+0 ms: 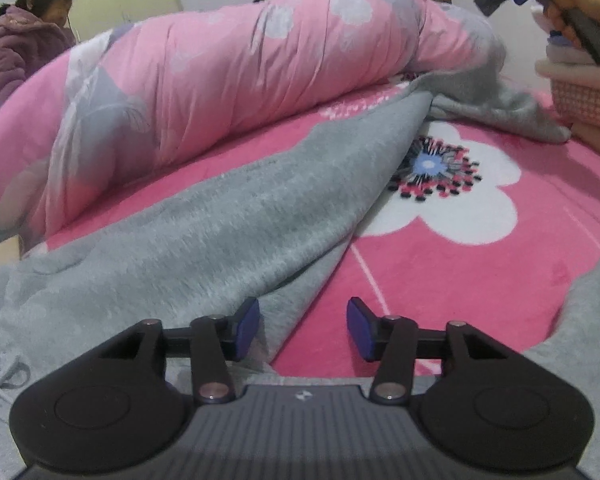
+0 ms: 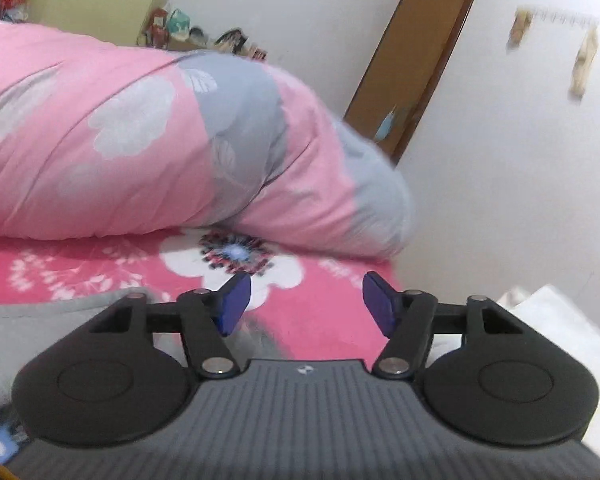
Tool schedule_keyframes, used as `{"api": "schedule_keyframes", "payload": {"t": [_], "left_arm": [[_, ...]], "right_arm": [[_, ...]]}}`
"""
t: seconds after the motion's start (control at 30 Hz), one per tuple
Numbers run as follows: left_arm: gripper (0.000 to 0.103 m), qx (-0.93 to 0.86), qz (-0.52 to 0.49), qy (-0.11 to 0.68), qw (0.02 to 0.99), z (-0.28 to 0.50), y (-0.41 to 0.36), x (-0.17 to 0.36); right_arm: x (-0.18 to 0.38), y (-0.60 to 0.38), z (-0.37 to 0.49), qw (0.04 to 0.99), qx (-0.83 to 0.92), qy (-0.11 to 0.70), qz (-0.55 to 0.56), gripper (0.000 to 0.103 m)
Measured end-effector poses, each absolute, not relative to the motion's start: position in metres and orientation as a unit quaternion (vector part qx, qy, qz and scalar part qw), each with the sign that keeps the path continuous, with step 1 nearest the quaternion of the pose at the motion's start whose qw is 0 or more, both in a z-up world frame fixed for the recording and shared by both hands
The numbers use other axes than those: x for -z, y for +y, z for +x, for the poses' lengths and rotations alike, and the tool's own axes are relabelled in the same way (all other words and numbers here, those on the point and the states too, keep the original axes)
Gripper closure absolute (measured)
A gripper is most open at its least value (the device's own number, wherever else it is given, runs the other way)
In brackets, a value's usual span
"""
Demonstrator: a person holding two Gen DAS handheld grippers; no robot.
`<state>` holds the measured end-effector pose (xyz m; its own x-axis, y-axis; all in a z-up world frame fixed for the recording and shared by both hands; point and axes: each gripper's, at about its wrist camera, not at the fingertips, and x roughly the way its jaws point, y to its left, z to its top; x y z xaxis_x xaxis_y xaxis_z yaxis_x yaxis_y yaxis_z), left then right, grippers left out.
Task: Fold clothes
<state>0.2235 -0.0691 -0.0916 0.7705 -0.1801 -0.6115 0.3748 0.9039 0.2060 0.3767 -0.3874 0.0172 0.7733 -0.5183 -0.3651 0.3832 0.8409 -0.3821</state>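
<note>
One grey garment (image 1: 204, 232) lies on the bed's pink floral blanket (image 1: 480, 272), its long axis running from the near left toward the far right. One rolled pink quilt (image 1: 228, 64) lies behind it. Two tools show: the left tool (image 1: 303, 330) released at the garment's edge, the right tool (image 2: 306, 304) released, raised, empty.
</note>
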Motion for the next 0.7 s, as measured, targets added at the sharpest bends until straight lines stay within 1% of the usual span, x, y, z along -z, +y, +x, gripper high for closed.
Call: {"api": "schedule_keyframes", "payload": {"t": [0.03,0.1,0.17,0.27,0.3,0.37,0.53,0.63,0.7], "left_arm": [[0.045,0.148,0.159,0.296,0.930,0.218,-0.068,0.086],[0.044,0.148,0.150,0.280,0.937,0.205,-0.064,0.073],[0.043,0.150,0.133,0.265,0.943,0.187,-0.057,0.058],[0.038,0.155,0.105,0.247,0.951,0.152,-0.044,0.039],[0.036,0.157,0.097,0.244,0.952,0.140,-0.041,0.036],[0.035,0.159,0.083,0.248,0.952,0.116,-0.034,0.034],[0.034,0.154,0.055,0.274,0.948,0.074,-0.014,0.047],[0.034,0.145,0.037,0.292,0.945,0.054,0.001,0.057],[0.034,0.139,0.025,0.303,0.942,0.041,0.011,0.064]], "right_arm": [[-0.016,-0.382,0.370,0.930,0.243,0.229,-0.154,0.038],[-0.020,-0.377,0.357,0.933,0.240,0.220,-0.157,0.037],[-0.034,-0.374,0.333,0.943,0.219,0.210,-0.135,0.037],[-0.055,-0.373,0.280,0.967,0.149,0.199,-0.060,0.037],[-0.059,-0.370,0.260,0.972,0.120,0.197,-0.034,0.037],[-0.058,-0.360,0.218,0.978,0.048,0.202,0.016,0.037],[-0.025,-0.320,0.143,0.961,-0.066,0.262,0.063,0.037],[-0.005,-0.300,0.109,0.947,-0.096,0.294,0.090,0.037],[0.009,-0.294,0.081,0.937,-0.112,0.305,0.128,0.037]]}}
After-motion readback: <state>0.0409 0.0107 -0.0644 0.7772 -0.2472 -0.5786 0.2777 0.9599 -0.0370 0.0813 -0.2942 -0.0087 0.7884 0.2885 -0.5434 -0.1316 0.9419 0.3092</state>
